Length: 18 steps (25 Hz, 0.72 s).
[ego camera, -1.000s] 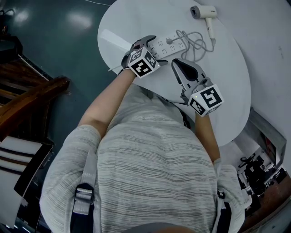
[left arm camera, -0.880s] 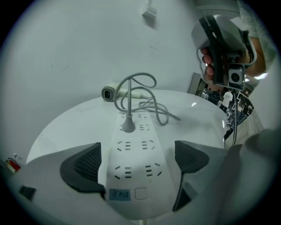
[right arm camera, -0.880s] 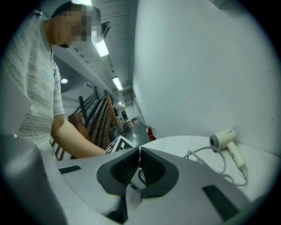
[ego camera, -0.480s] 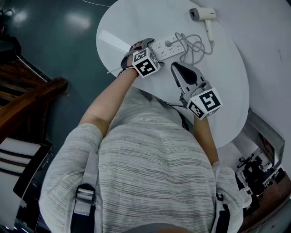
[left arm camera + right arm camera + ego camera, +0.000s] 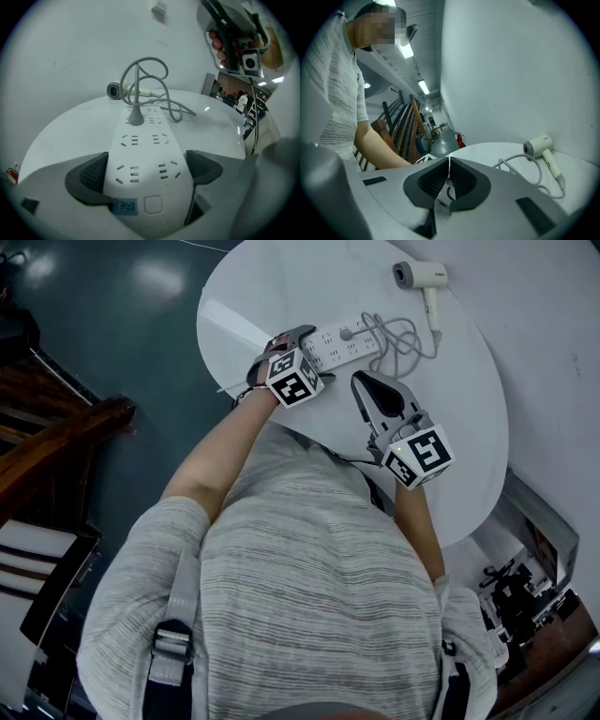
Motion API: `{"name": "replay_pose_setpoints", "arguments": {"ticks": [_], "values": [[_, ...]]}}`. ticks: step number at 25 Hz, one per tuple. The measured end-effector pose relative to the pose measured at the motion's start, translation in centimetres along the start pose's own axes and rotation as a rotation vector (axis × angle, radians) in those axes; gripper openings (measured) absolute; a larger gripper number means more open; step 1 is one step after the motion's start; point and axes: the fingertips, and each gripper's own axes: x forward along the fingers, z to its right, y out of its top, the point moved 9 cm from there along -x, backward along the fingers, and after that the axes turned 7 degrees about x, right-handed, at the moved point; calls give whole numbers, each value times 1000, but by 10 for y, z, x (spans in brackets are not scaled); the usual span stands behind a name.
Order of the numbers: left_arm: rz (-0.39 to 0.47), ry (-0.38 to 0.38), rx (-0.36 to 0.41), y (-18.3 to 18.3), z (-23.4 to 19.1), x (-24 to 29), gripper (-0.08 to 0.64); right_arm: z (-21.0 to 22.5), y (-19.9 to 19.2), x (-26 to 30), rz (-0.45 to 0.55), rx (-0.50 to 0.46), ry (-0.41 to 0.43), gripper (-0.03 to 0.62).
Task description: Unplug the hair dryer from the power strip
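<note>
Counting on the white table (image 5: 281, 277): one power strip (image 5: 349, 341), one hair dryer (image 5: 422, 279), one grey plug (image 5: 136, 115) seated in the strip (its cord (image 5: 403, 334) lies in loose loops). My left gripper (image 5: 140, 171) clamps the strip's switch end, and the strip's long axis runs away toward the dryer. The dryer lies at the far edge, nozzle pointing left in the head view, handle toward me. My right gripper (image 5: 448, 164) hovers nearby with its jaws pressed together, holding nothing.

The person's grey left-hand gripper (image 5: 143, 176) is tilting steeply downward, its dark ribbed pads (image 5: 91, 176) pressing on either side of a white plastic power strip (image 5: 140, 140). The grey right-hand gripper (image 5: 448, 174) is hovering nearly level alongside, jaws closed together on nothing. The bare left forearm (image 5: 211, 456) and right forearm (image 5: 419, 521) are both stretching forward.
</note>
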Motion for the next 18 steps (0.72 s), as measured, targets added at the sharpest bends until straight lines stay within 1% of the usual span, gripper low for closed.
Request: {"name": "replay_pose_setpoints", "arguments": {"ticks": [3,9,14,18], "values": [[29,7,2,-2,0,0,509,2,2,4,-2,2,2,26],[34,7,6,-1,-1,-2,506,6,1,13,-28,-16,-25,26],[32,8,3,-1,-2,0,505,18,-7,23,-72,-51,-92,27],[32,6,2,0,-1,0,505,31,-16,34,-149,-79,-172,28]]}}
